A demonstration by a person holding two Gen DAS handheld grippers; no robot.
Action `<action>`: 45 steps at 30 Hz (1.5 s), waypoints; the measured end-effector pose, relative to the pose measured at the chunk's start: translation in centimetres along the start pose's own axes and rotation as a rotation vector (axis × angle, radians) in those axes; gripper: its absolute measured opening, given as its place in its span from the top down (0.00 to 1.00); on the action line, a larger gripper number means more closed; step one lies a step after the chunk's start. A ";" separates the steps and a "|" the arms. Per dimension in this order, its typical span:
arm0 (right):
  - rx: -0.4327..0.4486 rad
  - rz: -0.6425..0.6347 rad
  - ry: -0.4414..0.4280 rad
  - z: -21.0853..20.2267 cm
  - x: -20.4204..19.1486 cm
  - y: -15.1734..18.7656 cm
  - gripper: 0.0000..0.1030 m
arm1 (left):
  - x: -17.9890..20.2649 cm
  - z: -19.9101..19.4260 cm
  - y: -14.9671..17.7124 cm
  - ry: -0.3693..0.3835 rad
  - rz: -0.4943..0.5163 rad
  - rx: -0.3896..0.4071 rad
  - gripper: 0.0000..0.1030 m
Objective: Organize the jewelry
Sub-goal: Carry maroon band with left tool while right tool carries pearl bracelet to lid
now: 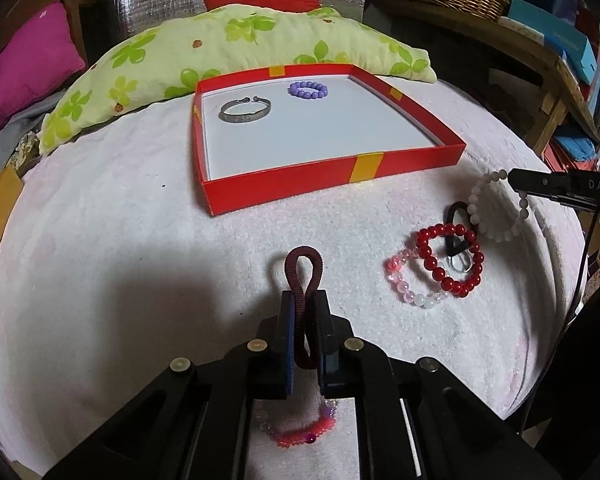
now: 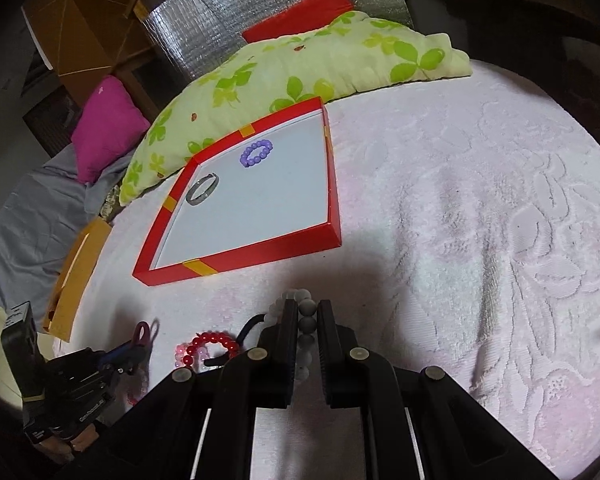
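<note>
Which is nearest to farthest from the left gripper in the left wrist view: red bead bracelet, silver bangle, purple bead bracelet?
From the left gripper, shut on a maroon hair tie:
1. Red bead bracelet, on the cloth to its right.
2. Silver bangle, inside the red box, left rear part.
3. Purple bead bracelet, inside the box near the back wall.

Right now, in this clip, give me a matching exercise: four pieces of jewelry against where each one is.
Things:
1. dark red hair tie
2. white bead bracelet
3. purple bead bracelet
4. red bead bracelet

Places:
A. lying in the red box near its far wall
B. pinched in the left gripper
C. lying on the white towel, outside the box
D. held in the right gripper

Pairs: 1-B, 2-D, 3-A, 4-C
</note>
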State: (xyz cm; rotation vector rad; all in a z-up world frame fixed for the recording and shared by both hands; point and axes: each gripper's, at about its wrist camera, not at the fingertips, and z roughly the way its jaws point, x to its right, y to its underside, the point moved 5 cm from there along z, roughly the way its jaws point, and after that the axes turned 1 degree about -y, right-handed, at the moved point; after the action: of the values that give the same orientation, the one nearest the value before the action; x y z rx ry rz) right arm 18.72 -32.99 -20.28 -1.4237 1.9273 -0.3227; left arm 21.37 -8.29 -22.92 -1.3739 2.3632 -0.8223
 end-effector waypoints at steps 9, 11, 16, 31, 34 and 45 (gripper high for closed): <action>0.029 0.005 -0.048 -0.9 -0.4 -0.2 0.90 | -0.2 -0.5 -0.4 -0.015 -0.005 0.015 0.91; 0.030 0.008 -0.057 -1.0 -0.5 -0.2 0.90 | -0.3 -0.6 -0.4 -0.021 -0.009 0.015 0.91; 0.051 0.016 -0.078 -1.5 -0.6 -0.5 0.90 | -0.2 -0.9 -0.6 -0.039 -0.003 0.025 0.91; 0.060 -0.021 -0.085 -2.3 -1.9 -0.3 0.90 | 1.2 -4.9 -2.5 -0.110 0.017 0.087 0.91; 0.041 -0.016 -0.073 -2.1 -1.9 0.1 0.90 | 1.4 -6.2 -3.0 -0.123 0.027 0.104 0.91; 0.057 -0.057 -0.041 -6.3 -4.9 -0.9 0.90 | 0.8 -10.9 -4.9 -0.147 0.039 0.173 0.91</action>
State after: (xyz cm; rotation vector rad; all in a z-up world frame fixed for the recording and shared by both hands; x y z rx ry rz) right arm 15.89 -30.18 -13.26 -1.4389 1.8334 -0.3688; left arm 18.85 -7.26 -11.22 -1.2688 2.1473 -0.8616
